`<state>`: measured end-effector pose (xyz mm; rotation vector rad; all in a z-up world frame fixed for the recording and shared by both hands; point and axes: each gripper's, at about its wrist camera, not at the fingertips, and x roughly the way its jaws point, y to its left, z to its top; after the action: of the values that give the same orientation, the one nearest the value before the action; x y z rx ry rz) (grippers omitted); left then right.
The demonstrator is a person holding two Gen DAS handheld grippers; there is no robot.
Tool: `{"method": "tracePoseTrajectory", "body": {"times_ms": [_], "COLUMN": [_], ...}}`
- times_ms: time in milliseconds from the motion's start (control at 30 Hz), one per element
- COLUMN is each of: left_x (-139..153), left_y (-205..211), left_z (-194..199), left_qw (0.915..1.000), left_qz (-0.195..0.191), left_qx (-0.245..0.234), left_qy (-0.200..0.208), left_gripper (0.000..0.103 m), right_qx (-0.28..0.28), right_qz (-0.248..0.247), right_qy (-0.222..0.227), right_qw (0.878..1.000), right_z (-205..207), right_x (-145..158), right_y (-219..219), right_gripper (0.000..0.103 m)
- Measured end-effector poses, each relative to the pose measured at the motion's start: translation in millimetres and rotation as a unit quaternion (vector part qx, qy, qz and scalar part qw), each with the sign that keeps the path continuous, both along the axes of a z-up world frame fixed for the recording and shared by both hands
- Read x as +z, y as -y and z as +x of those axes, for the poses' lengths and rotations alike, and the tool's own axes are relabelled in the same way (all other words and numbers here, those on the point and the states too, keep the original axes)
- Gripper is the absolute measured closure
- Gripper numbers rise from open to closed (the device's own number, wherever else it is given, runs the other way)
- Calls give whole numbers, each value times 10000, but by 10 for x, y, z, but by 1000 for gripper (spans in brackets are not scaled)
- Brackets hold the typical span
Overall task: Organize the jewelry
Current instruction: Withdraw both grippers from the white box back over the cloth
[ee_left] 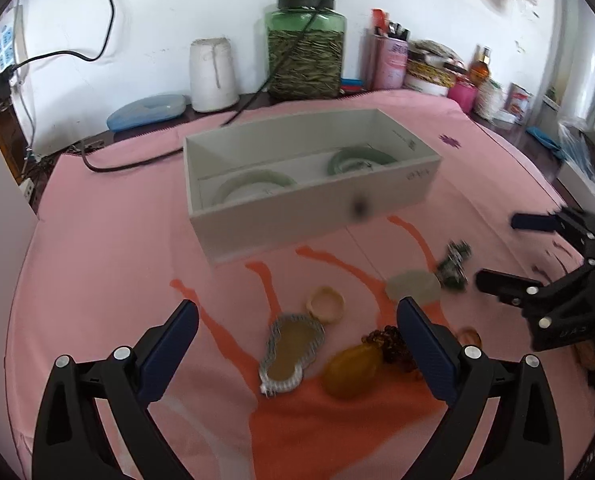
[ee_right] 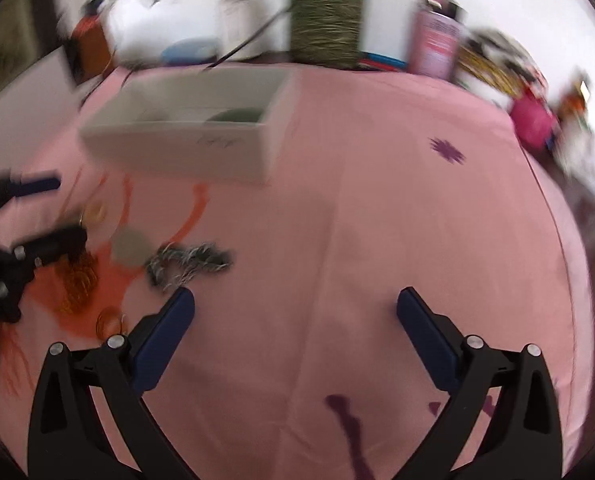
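The jewelry lies in a small bunch on the pink cloth point(ee_left: 97, 264), in front of the white box point(ee_left: 309, 184). There is a flat yellow pendant with a sparkly silver edge point(ee_left: 293, 354), a smooth honey-colored stone point(ee_left: 351, 370), a knot of dark red beads point(ee_left: 389, 344), a pale ring shape point(ee_left: 326, 304), a pale green disc point(ee_left: 413, 285) and a dark green sparkly piece point(ee_left: 453, 266). Two green bangles, round and shiny, already sit inside the box, one at each end.

The job looks partly done: some pieces are packed and many are not. The left gripper point(ee_left: 297, 322) hangs just above the bunch with its jaws wide apart and nothing in them. The pendant lies between its blue pads point(ee_left: 173, 344). I think the next move is to come down and pinch one piece, then carry it to the box.

The right gripper point(ee_right: 295, 308) is also spread wide and empty, over bare cloth beside the sparkly piece. Its view is blurry.

Behind the box stand a green jar point(ee_left: 305, 48) and a white cup point(ee_left: 213, 74).
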<state>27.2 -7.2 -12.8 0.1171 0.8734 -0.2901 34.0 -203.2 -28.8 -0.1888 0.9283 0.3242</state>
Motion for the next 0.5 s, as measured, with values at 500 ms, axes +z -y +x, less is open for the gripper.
{"method": "tracePoseTrajectory", "body": {"times_ms": [500], "left_x": [-71], "left_y": [24], "left_z": [-393], "left_qw": [9966], "left_qz": [446], "left_qx": [-668], "left_qy": [175], "left_gripper": [5], "right_qx": [392], "right_qz": [47], "right_qy": [-83], "right_qw": [9992], "right_z": [-54], "right_x": [-14], "right_y": [-102], "right_gripper": [6]}}
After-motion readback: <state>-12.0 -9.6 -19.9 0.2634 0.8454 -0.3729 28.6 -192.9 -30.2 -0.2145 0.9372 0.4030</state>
